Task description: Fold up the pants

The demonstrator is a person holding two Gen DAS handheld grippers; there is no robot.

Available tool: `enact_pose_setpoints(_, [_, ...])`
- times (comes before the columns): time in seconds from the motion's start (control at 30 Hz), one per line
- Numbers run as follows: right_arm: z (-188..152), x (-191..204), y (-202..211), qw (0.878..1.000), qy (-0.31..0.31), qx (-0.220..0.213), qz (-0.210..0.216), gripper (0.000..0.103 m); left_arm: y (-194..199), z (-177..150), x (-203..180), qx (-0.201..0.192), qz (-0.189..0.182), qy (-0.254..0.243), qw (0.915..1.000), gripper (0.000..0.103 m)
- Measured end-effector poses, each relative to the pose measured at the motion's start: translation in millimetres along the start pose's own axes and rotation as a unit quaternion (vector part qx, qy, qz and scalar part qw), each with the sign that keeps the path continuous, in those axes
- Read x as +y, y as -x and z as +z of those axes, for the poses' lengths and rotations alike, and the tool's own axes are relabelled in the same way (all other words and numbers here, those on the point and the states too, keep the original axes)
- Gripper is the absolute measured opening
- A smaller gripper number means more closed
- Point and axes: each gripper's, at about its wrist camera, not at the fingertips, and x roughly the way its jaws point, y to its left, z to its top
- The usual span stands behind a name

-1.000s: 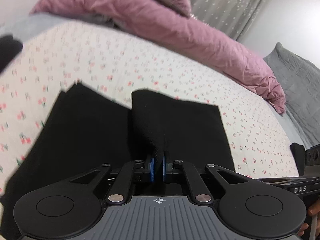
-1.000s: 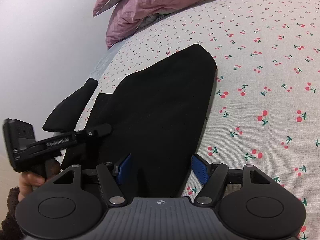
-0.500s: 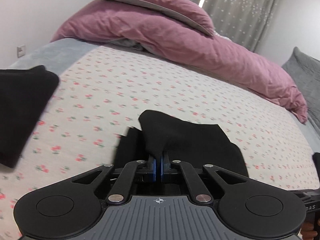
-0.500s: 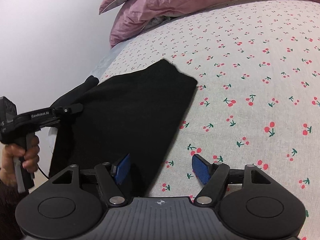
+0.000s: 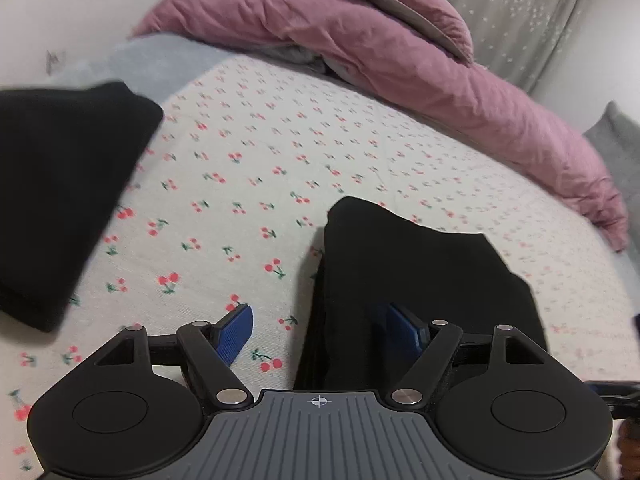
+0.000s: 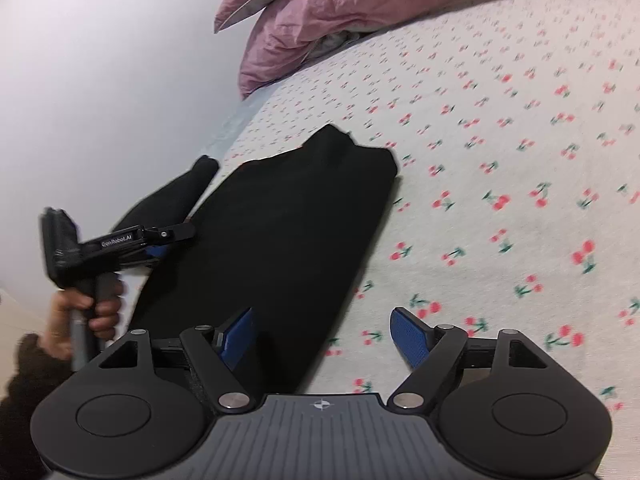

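To the far left of the left gripper, a second black garment is seen lying on the cherry-print sheet. The left gripper's jaws have just been opened wide; the folded black pants lie under its right finger, and nothing is pinched. The right gripper is also spread wide, its jaws lately opened further, with the pants' edge below its left finger. A pink duvet is heaped beyond.
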Motion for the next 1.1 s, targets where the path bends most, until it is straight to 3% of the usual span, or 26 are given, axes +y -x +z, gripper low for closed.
enact_pose_setpoints(0.1, [0,-3,-7,0.999,-0.027,0.003,0.023,0.076,-13,1,17,0.038,-0.057,0.046,0.9966,0.072])
enact_pose_setpoints(0.23, [-2,-1,-18,0.998,-0.046,0.001,0.042,0.073,-22,-1,32,0.045,-0.113,0.083,0.9891,0.070])
enact_pose_setpoints(0.43, [3,6,-39,0.996,-0.069,-0.016,0.061,0.072,-40,-3,42,0.064,-0.172,0.131,0.9742,0.051])
enact_pose_setpoints(0.5, [4,7,-45,0.994,-0.080,-0.030,0.064,0.066,-48,-5,42,0.071,-0.186,0.147,0.9689,0.037])
enact_pose_setpoints(0.53, [5,8,-48,0.994,-0.085,-0.035,0.060,0.056,-52,-6,42,0.074,-0.191,0.153,0.9667,0.033])
enact_pose_setpoints(0.57, [6,7,-51,0.994,-0.088,-0.035,0.052,0.037,-56,-7,40,0.078,-0.199,0.161,0.9636,0.029])
enact_pose_setpoints(0.63, [6,2,-51,0.992,-0.109,-0.031,0.047,0.021,-57,-7,32,0.077,-0.199,0.157,0.9643,0.027])
enact_pose_setpoints(0.7, [6,-5,-40,0.989,-0.132,-0.032,0.055,0.013,-56,-5,21,0.075,-0.196,0.142,0.9674,0.025])
enact_pose_setpoints(0.9, [16,-6,10,0.990,-0.123,-0.062,0.021,0.012,-73,4,-26,0.085,-0.218,0.126,0.9641,0.024])
enact_pose_setpoints(1.1, [28,-48,76,0.977,-0.172,-0.123,-0.022,0.012,-109,6,-97,0.096,-0.250,0.107,0.9574,0.023])
